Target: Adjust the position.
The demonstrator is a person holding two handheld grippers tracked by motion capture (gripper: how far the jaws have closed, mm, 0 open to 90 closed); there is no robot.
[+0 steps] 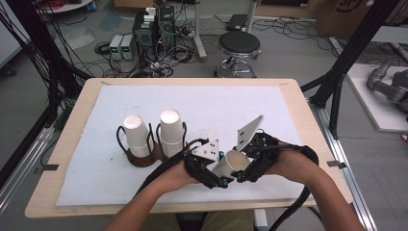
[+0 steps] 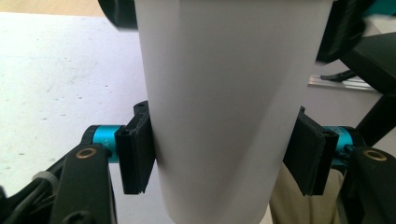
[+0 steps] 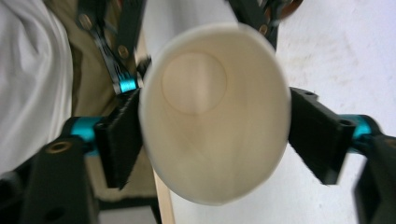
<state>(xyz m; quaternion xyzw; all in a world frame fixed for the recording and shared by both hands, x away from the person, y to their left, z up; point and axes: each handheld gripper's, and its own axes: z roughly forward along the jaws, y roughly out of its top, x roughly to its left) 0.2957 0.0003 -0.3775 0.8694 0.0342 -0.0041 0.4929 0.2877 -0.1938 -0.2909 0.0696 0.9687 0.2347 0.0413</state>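
Note:
A white paper cup (image 1: 231, 163) hangs tilted above the table's front edge, between my two grippers. In the left gripper view the cup's wall (image 2: 224, 93) stands between both black pads, which press on its sides; my left gripper (image 2: 217, 154) is shut on it, and in the high view it (image 1: 221, 169) sits at the cup's base end. In the right gripper view I look into the cup's open mouth (image 3: 210, 116). My right gripper (image 3: 215, 140) stands open around the rim, pads just at its edge. Seen from above, it (image 1: 245, 164) is at the rim end.
Two more white cups (image 1: 135, 132) (image 1: 172, 126) stand upside down in a black wire holder (image 1: 142, 156) left of my hands. A white mat (image 1: 216, 106) covers the wooden table (image 1: 72, 125). Beyond the far edge are a stool (image 1: 239, 45) and cabled electronics (image 1: 149, 29).

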